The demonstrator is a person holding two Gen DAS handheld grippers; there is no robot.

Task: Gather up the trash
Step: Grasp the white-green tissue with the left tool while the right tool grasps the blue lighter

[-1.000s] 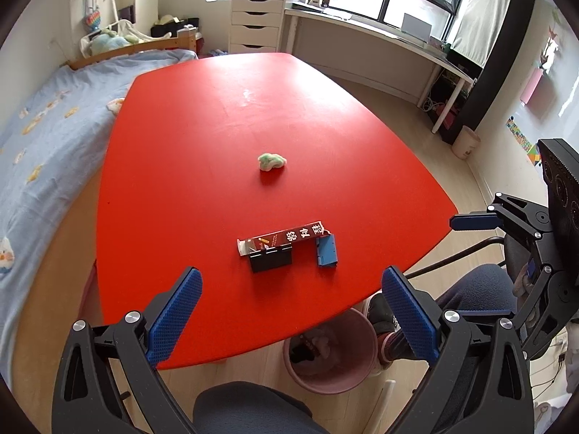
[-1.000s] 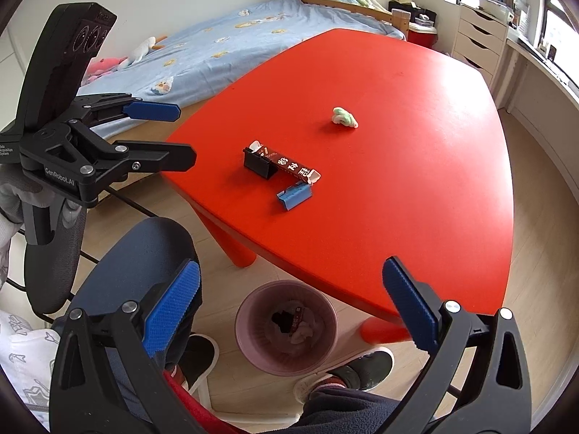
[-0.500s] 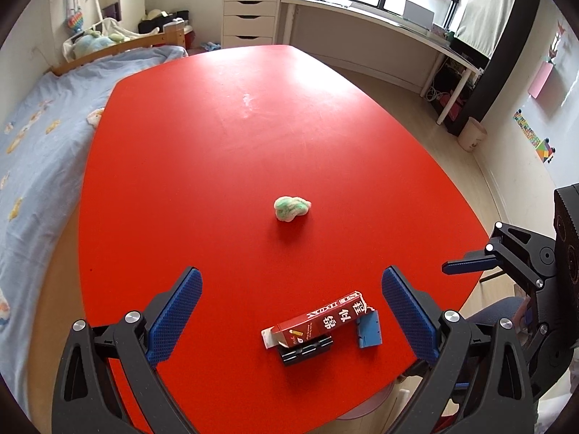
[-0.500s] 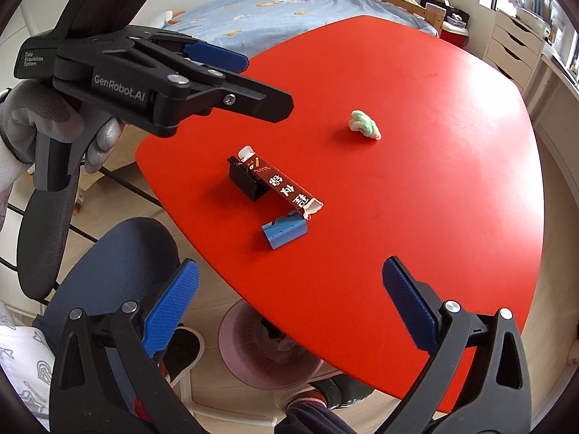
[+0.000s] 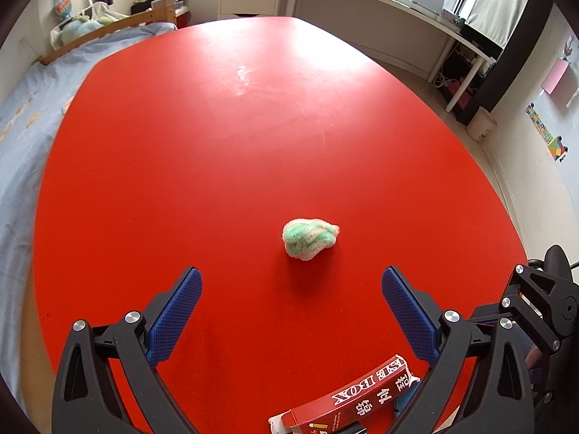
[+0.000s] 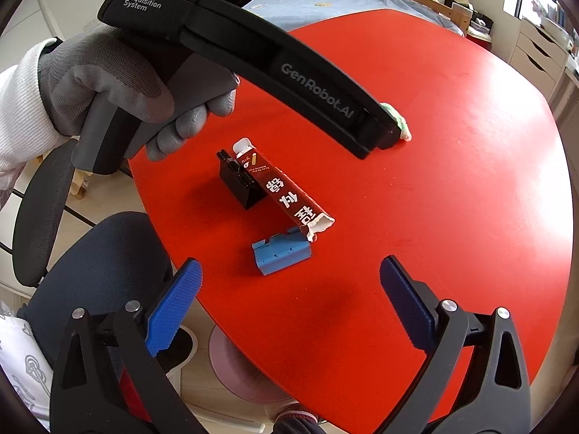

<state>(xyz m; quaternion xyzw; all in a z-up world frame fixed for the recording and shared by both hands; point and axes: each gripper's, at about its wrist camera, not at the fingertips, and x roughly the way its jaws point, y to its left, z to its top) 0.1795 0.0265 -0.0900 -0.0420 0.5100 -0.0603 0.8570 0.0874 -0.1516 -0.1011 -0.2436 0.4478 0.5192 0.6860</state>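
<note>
Left wrist view: left tool (image 5: 291, 282) released, blue pads wide apart, nothing between them, hovering over the glossy red worktop (image 5: 217, 137). Crumpled green-and-white fuzzy wad (image 5: 310, 238) lies on the worktop just ahead of the pads, slightly right of centre, untouched. Torn red cardboard box with white lettering (image 5: 362, 396) sits at the near edge under the right finger. Right tool's black frame shows at the right edge. Right wrist view: right tool (image 6: 289, 282) released too, jaws have just been closing a little, nothing between them. Small blue plastic clip piece (image 6: 281, 253) lies just ahead of its pads, touching the red box (image 6: 286, 195), whose far end leans on a black binder clip (image 6: 239, 188). A grey-gloved hand (image 6: 119, 97) holds the left tool, which reaches across; its tip hides part of the wad (image 6: 400, 123). Pink round bin (image 6: 239, 376) sits on the floor below the worktop's edge.
</note>
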